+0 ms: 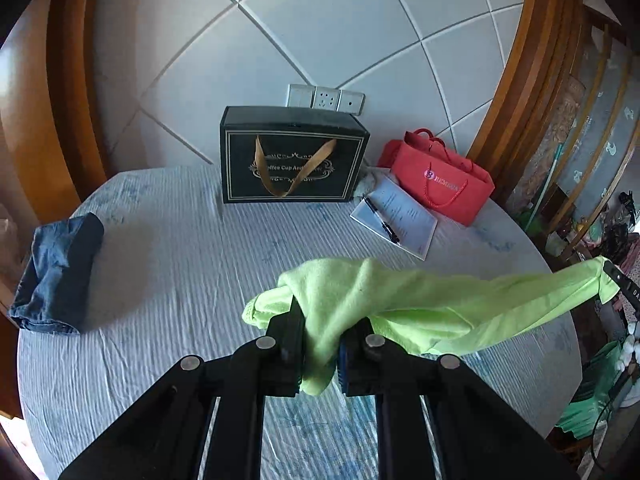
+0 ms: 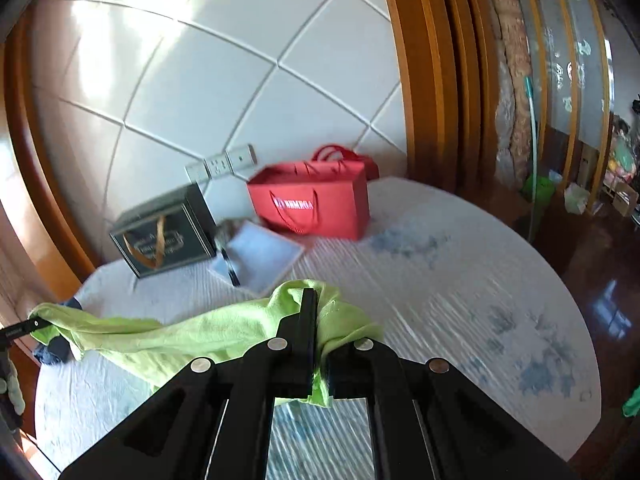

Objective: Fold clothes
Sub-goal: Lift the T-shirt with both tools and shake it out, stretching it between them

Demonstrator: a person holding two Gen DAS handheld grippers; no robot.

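White quilted wall panels with a row of wall sockets (image 1: 325, 98) back the round bench (image 1: 200, 248), which wears a pale striped cloth. We hold a light green garment (image 1: 420, 300) stretched in the air between our two grippers, above the bench. Our left gripper (image 1: 322, 344) is closed tight on one end of it, cloth bunched between and over the fingers and a flap hanging below them. Our right gripper (image 2: 318, 344) pinches the other end the same way, the green fabric spilling over its right finger. From the left gripper the garment runs away to the right; from the right gripper it sags off to the left.

Ahead of the left gripper stands a black gift box (image 1: 292, 156) against the wall, and right of that a red paper bag (image 1: 440, 178). A sheet of paper (image 1: 396, 216) with a pen (image 1: 382, 220) on it lies just before the bag. Far to the left of the left gripper rests a folded blue denim piece (image 1: 56, 272).
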